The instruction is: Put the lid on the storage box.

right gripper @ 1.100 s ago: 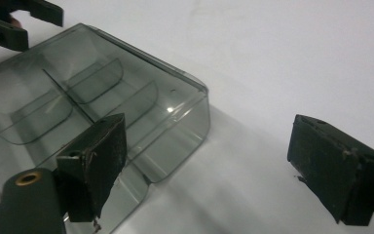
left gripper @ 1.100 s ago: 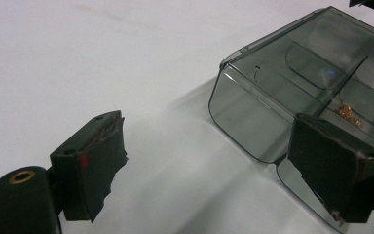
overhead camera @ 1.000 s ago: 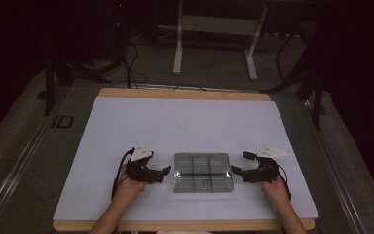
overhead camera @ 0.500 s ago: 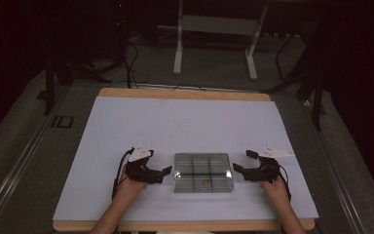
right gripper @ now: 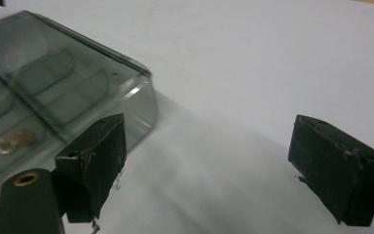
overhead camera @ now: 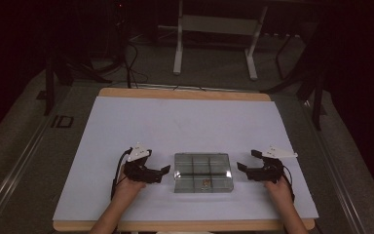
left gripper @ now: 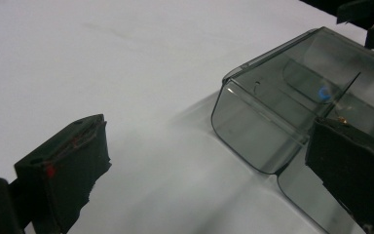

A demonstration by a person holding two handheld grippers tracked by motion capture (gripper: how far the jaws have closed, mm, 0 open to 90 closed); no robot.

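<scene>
Box [overhead camera: 203, 172] of clear grey plastic is seen lying flat on the white counter [overhead camera: 185, 122], close to the near edge and about midway between the left and right edges. It is split into small compartments, and a little brownish thing [overhead camera: 205, 184] is seen in one compartment on the near side.

The left tool [overhead camera: 164, 171] is held just beside the left end of the box. Its jaws are spread wide apart and nothing is held between them. In the left gripper view, one jaw is seen right by the box's rounded corner [left gripper: 233, 97]; it cannot be told if they touch.

The right tool [overhead camera: 247, 160] is held just beside the right end of the box. Its jaws are also spread wide, with only bare counter between them.
</scene>
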